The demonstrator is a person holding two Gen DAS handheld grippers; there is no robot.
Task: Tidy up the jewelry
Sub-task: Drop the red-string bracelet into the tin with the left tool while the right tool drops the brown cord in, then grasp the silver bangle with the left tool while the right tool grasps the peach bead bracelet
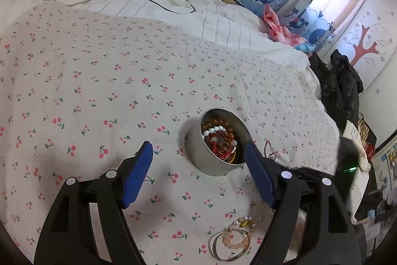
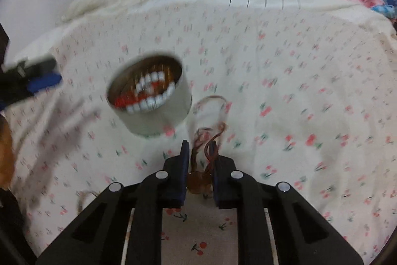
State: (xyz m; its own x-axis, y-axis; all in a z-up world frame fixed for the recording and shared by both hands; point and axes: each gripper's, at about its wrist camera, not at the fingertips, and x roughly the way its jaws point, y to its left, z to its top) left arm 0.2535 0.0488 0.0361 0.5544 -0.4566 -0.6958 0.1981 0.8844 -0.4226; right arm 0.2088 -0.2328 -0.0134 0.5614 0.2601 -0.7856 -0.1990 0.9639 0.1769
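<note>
1. Blue-padded left gripper (image 1: 197,153) hangs wide apart, holding nothing, by the metal tin (image 1: 217,140) of beads on the bedsheet (image 1: 99,78).
2. Right gripper (image 2: 198,149) pinches a brown cord bracelet (image 2: 198,153); best carry it over the tin's rim before letting go.

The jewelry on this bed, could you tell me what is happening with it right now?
A person is sorting jewelry into a round metal tin on the cherry-print bedsheet. The right tool is shut on a reddish-brown cord bracelet just beside the tin. The left tool is open near the tin, holding nothing. A beaded bracelet and silver bangle lie on the sheet.
</note>
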